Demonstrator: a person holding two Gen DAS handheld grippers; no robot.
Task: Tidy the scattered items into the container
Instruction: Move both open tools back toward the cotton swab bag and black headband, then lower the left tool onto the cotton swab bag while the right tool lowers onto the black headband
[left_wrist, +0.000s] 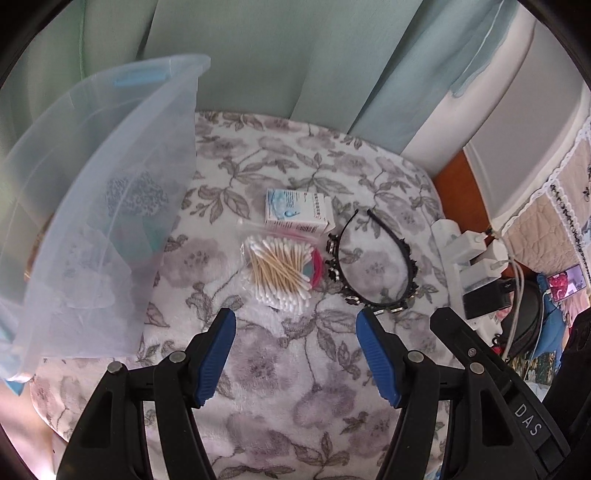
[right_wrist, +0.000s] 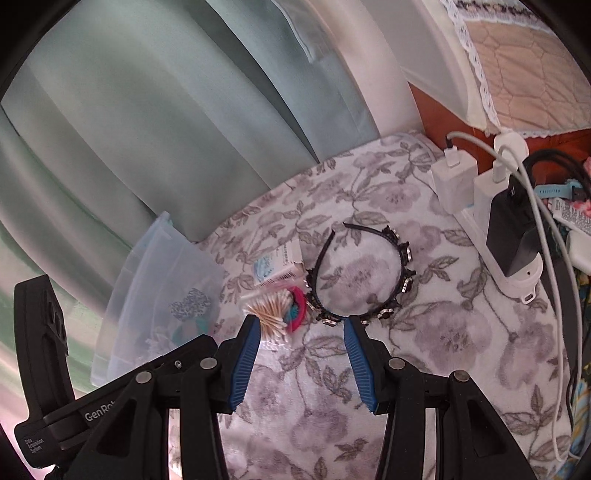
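Item: black headband (right_wrist: 364, 273) lying flat on the floral cover just ahead of my right gripper (right_wrist: 300, 325), jaws spread and empty, left gripper (left_wrist: 295, 319) likewise; bin (right_wrist: 159, 295) to my left holds some things; I'd pinch the near studded arc squarely.

"DAS" on right hand-held gripper (left_wrist: 373, 354) | "GenRo…" on left hand-held gripper (right_wrist: 207, 365)
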